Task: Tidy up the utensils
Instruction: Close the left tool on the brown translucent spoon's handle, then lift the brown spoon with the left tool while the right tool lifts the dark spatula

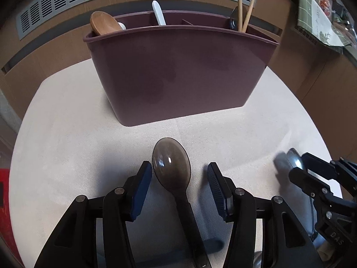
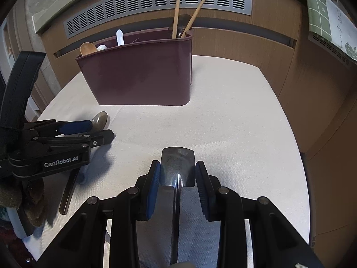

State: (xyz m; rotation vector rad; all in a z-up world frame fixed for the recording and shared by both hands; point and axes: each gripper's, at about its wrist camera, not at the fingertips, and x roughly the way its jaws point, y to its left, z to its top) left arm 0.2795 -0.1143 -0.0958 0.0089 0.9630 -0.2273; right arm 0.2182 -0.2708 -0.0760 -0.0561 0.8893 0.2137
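On the table | smoky spoon (image 1: pixel 171 163) between parted left tongs (image 1: pixel 179 174) — untouched | right tongs (image 2: pixel 177 174) clamp metal scoop (image 2: pixel 177 167)

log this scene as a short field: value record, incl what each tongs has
surface: pale cloth-covered table
holder: maroon utensil caddy, upright, compartments inside
in holder: wooden spoon, white handle, chopsticks
left tongs: open, straddling smoky translucent spoon lying on the table
right tongs: pads against the sides of a metal spoon
metal spoon lifted: cannot tell
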